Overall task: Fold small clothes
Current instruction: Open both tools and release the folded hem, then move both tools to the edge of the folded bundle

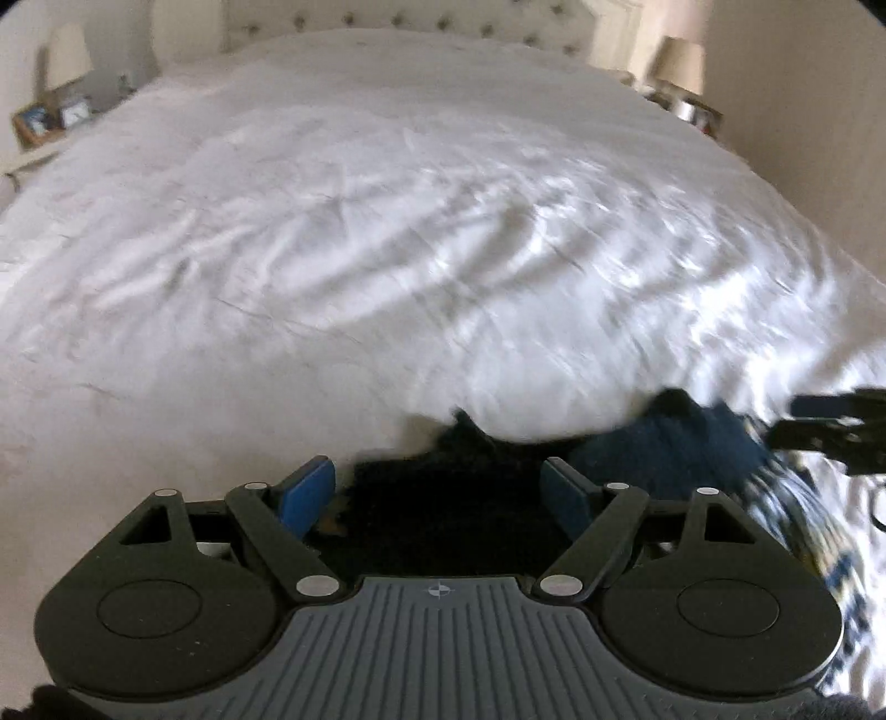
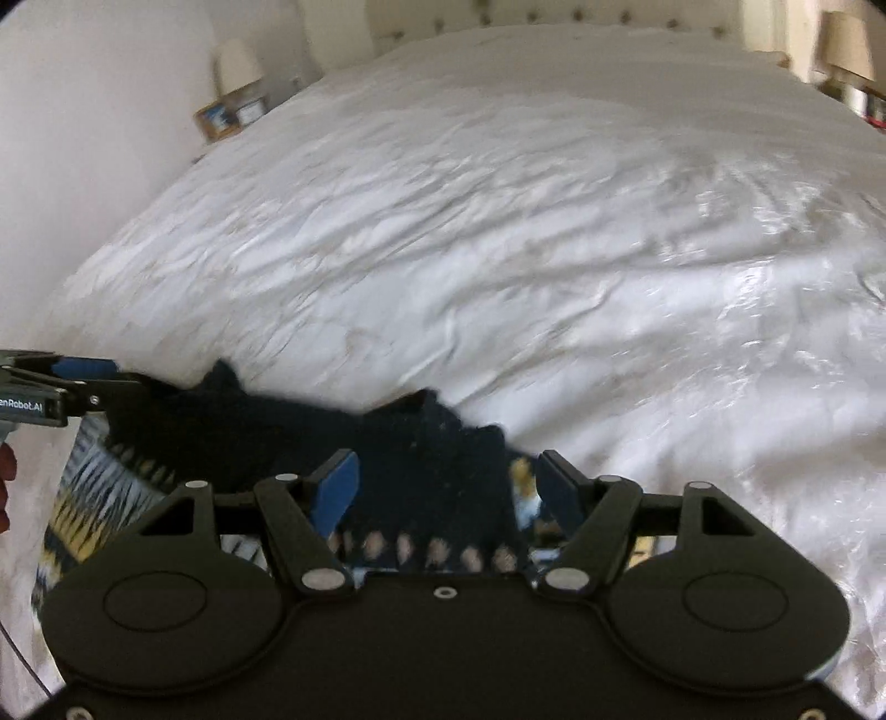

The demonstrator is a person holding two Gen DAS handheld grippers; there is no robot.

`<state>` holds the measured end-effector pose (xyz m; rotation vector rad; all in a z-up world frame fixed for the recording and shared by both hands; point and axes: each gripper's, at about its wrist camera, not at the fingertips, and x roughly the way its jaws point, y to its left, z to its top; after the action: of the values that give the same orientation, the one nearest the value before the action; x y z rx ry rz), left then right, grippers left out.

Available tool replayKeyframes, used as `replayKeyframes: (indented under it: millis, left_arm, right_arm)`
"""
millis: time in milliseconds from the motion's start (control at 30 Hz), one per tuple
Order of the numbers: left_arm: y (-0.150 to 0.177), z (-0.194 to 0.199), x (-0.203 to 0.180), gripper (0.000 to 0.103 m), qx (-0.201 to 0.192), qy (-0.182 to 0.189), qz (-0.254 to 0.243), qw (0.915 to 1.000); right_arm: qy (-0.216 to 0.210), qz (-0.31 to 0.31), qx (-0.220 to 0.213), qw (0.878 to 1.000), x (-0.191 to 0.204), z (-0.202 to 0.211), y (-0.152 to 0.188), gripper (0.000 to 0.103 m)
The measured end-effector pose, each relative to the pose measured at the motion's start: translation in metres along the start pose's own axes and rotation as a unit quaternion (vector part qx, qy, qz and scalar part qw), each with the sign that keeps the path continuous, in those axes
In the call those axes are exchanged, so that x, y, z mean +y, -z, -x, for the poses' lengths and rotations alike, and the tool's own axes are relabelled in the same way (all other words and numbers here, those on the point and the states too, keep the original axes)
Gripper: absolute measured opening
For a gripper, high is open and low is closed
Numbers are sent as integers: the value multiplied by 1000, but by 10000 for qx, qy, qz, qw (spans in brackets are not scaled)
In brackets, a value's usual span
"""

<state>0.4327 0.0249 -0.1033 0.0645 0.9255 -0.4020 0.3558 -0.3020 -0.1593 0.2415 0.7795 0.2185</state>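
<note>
Two claws sit at the bed's [image 1: 332,221] near edge, both spread wide over the dark knit garment [image 2: 421,476]: my left claw [image 1: 443,493] sees only black cloth, my right claw [image 2: 443,487] shows its patterned band. White bedding stretches beyond toward the headboard [image 1: 387,19].

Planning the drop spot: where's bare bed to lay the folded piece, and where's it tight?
Free: the white duvet from the dark knit garment up to the headboard. Crowded: the near edge, where the left gripper and right gripper straddle the garment.
</note>
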Motion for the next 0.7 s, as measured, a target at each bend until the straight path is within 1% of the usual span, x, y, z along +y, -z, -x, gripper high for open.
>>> replayKeyframes:
  millis: [67,167,267,333,367,433,500,533,567,600,633,700]
  left_arm:
    - [-1,5,-2,81,13,-70,35,10000]
    - [10,13,-14,81,145,15,-134,9998]
    - [29,9,-24,81,399,113,-372,9984]
    - [43,0,-27,81,654,67,-457,9968]
    - [49,-4,-26,81,788,-60,-490,9957]
    - [60,-8,-15,81,906,-368,-480,9940]
    - [67,-13,1,81,1035,-644,-395,9918]
    - [70,-15,11,82,1101,-826,-349,9899]
    - [72,-15,19,83,1126,-883,-297,9893]
    - [72,-15,25,83,1141,-862,-233,9894]
    - [71,-14,29,83,1146,-830,-200,9897]
    - [67,-7,26,82,1122,-926,-306,9889]
  right_arm:
    - [-25,-153,-66,9999,0,6,1,74]
    - [-175,-103,-93,9998,11,15,7,74]
    - [-310,147,63,9994,32,10,18,74]
    - [-335,347,283,9984,43,-1,26,74]
    - [-281,457,371,9979,47,-6,30,74]
    - [12,747,511,9959,49,-16,36,74]
    - [542,866,677,9925,40,-25,40,74]
    - [756,770,716,9916,31,-28,41,75]
    - [909,630,754,9910,22,-29,42,76]
    - [1008,440,805,9907,11,-30,43,78]
    - [1048,289,820,9907,3,-29,44,80]
    - [1050,85,758,9915,-6,-21,44,80]
